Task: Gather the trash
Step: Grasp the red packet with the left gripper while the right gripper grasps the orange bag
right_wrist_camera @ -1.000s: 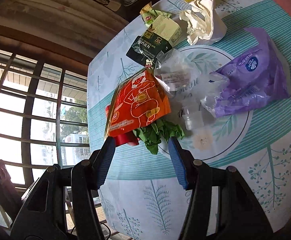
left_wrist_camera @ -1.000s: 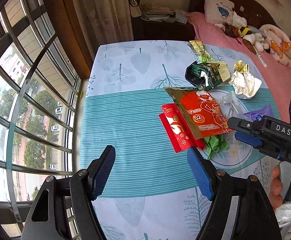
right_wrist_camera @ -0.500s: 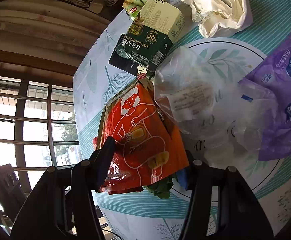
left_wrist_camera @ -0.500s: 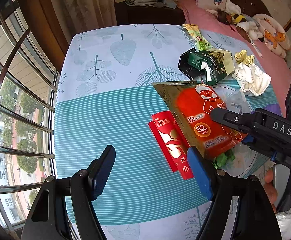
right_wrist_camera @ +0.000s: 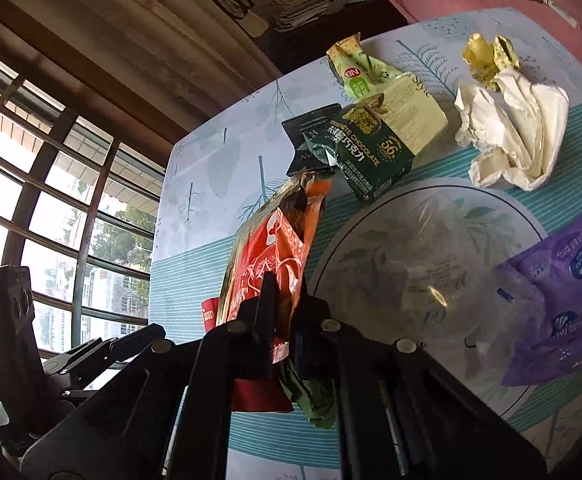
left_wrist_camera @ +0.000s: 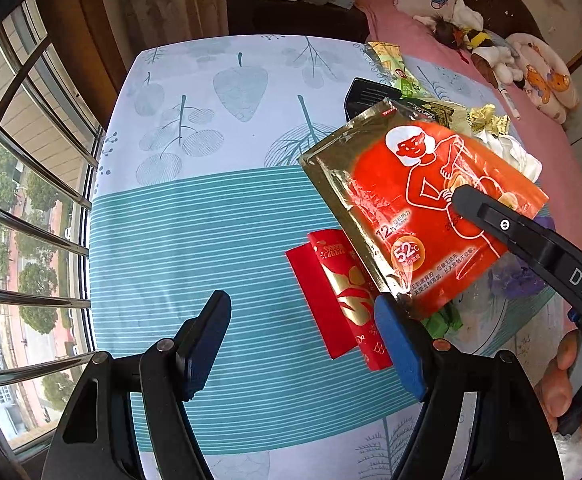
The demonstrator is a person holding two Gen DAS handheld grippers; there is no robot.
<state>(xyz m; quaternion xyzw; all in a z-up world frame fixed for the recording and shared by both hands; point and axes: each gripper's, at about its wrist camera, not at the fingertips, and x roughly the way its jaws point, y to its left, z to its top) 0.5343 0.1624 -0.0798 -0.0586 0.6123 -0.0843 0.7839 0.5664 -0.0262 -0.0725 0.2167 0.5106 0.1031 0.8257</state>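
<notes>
My right gripper [right_wrist_camera: 285,300] is shut on an orange-red heat-pack wrapper [right_wrist_camera: 279,240] and holds it lifted off the table; in the left wrist view the wrapper [left_wrist_camera: 419,208] hangs tilted above the cloth with the right gripper's finger [left_wrist_camera: 491,216] across it. My left gripper [left_wrist_camera: 303,344] is open and empty, low over the striped tablecloth [left_wrist_camera: 195,240]. A red envelope [left_wrist_camera: 339,296] and a green crumpled wrapper [left_wrist_camera: 443,320] lie on the cloth under the lifted wrapper.
More trash lies on the table: a green chocolate box [right_wrist_camera: 375,148], a green snack packet [right_wrist_camera: 355,72], crumpled white paper [right_wrist_camera: 511,132], gold foil [right_wrist_camera: 487,56], a clear plastic bag [right_wrist_camera: 423,256] and a purple pack [right_wrist_camera: 563,300]. A barred window [left_wrist_camera: 19,200] is left, a pink bed [left_wrist_camera: 491,80] behind.
My right gripper closed on the orange-red wrapper and lifted it off the table. The left gripper moved forward over the cloth and stayed open.
</notes>
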